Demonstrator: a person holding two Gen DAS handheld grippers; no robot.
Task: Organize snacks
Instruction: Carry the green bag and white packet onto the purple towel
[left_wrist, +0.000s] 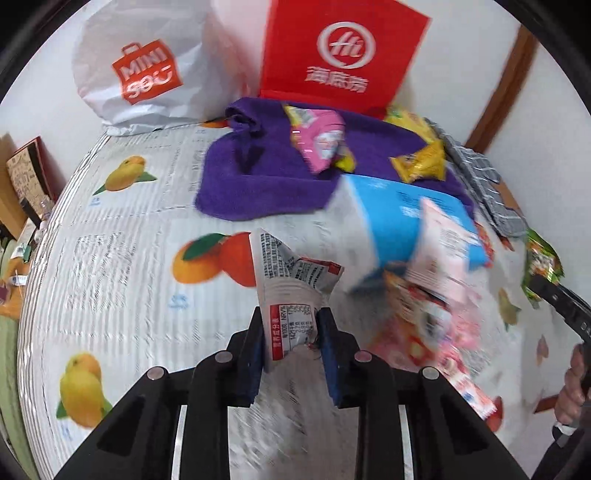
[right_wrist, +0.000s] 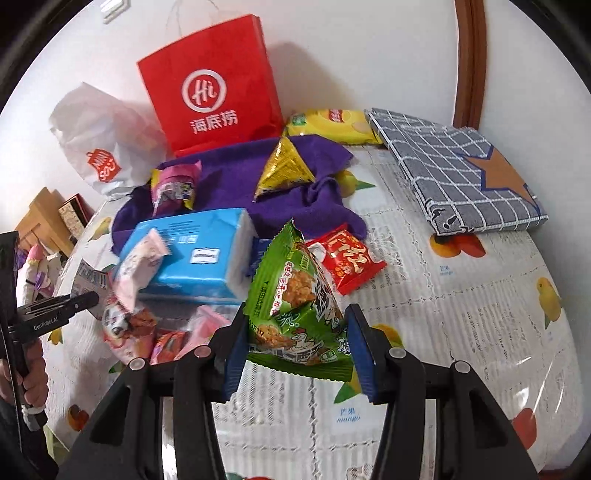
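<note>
Mid-sort, both hands loaded: left gripper (left_wrist: 291, 343) clamped on a white snack packet (left_wrist: 291, 295) held above the fruit-print tablecloth (left_wrist: 122, 258); right gripper (right_wrist: 297, 354) clamped on a green triangular snack pack (right_wrist: 299, 314), lifted near the pile. Next move likely calls for carrying each to a grouping spot and releasing without dragging neighbours. Loose snacks sit around the blue tissue pack (right_wrist: 199, 258) and on the purple cloth (right_wrist: 295, 206). Red paper bag (right_wrist: 214, 85) and white Miniso bag (right_wrist: 99, 147) stand at back; contents not visible.
</note>
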